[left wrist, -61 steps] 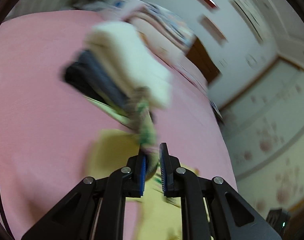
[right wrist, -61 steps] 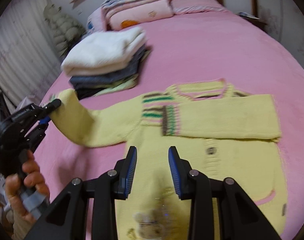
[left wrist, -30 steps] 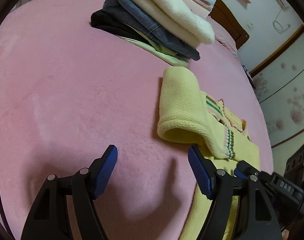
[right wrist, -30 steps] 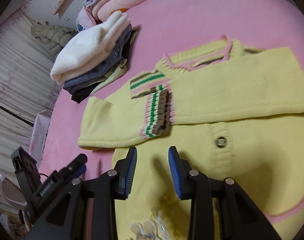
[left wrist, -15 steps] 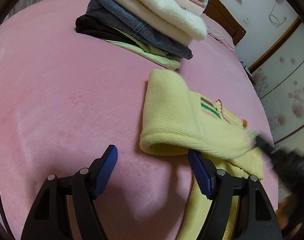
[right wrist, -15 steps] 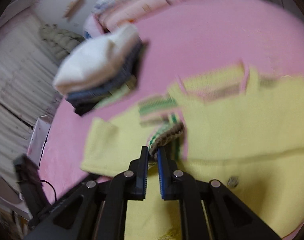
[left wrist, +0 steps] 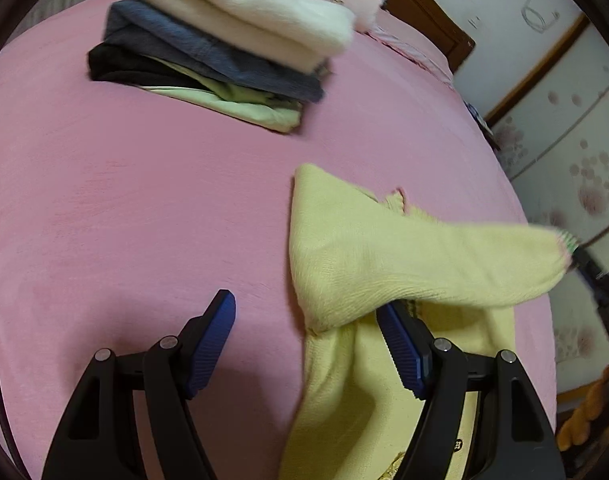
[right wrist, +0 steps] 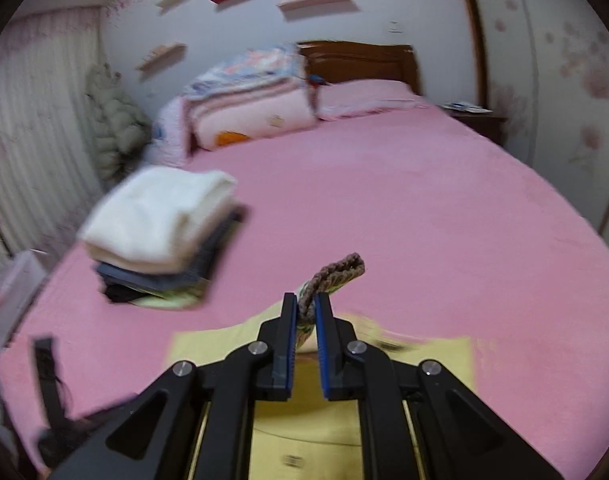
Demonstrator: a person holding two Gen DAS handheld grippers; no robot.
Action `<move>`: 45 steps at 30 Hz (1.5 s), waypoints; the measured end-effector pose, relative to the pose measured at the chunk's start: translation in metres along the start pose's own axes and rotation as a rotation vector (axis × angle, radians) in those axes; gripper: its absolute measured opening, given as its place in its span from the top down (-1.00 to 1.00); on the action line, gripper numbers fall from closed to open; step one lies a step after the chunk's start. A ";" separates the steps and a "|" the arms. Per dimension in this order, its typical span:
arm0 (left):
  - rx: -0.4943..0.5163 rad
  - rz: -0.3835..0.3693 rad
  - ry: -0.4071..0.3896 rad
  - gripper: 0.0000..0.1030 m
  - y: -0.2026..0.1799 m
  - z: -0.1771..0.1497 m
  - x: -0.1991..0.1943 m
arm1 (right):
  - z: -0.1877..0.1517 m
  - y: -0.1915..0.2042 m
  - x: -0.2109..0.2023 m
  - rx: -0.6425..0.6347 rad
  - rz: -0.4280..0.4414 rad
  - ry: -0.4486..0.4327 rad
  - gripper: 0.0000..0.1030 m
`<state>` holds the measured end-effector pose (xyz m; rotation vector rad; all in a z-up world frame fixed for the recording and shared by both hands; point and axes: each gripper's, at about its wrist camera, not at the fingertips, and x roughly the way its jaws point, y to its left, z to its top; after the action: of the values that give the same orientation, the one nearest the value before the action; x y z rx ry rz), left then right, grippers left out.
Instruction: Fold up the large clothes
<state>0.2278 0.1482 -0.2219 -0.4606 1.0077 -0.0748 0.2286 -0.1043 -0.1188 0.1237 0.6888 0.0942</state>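
Gripping the striped cuff (right wrist: 331, 280) of the yellow cardigan (left wrist: 368, 264), the right gripper (right wrist: 305, 312) has its two blue-lined jaws nearly together, having just been closing onto the knit; the brown ribbed edge of the cuff loops up and out past the fingertips. Below and behind those jaws, the body of the cardigan lies flat on the pink bedspread (right wrist: 424, 208), its pale yellow panel spreading to either side of the tool's black frame.

From the left wrist view, the left gripper (left wrist: 304, 340) stands wide apart with nothing pressed between its blue pads (left wrist: 210, 340). The cardigan's side edge and the root of the lifted sleeve (left wrist: 424, 260) sit just ahead of its right-hand finger, while the left-hand finger hangs over bare bedspread. The sleeve stretches away to the right of this gripper, raised off the bed, toward a dark blurred shape at the frame's edge, probably the other tool.

Farther ahead and to the left of both grippers sits a stack of folded clothes (left wrist: 224, 40): a cream fleece on top, then denim, something black, and a light green layer at the bottom. Beyond it, at the head of the bed, lie folded quilts (right wrist: 248, 100), a pink pillow (right wrist: 364, 96) and a dark wooden headboard (right wrist: 360, 60).
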 end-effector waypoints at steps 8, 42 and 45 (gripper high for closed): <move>0.074 0.052 0.013 -0.39 -0.012 -0.010 0.008 | -0.085 -0.058 0.055 0.113 -0.077 0.312 0.76; 0.139 0.089 0.081 0.34 -0.021 -0.004 0.020 | -0.105 -0.085 0.053 0.230 -0.019 0.345 0.84; 0.187 0.131 0.005 0.06 -0.033 -0.001 -0.002 | -0.098 -0.084 0.044 0.241 -0.041 0.342 0.81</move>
<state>0.2306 0.1182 -0.2076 -0.2233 1.0227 -0.0520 0.2040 -0.1738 -0.2339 0.3296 1.0426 -0.0084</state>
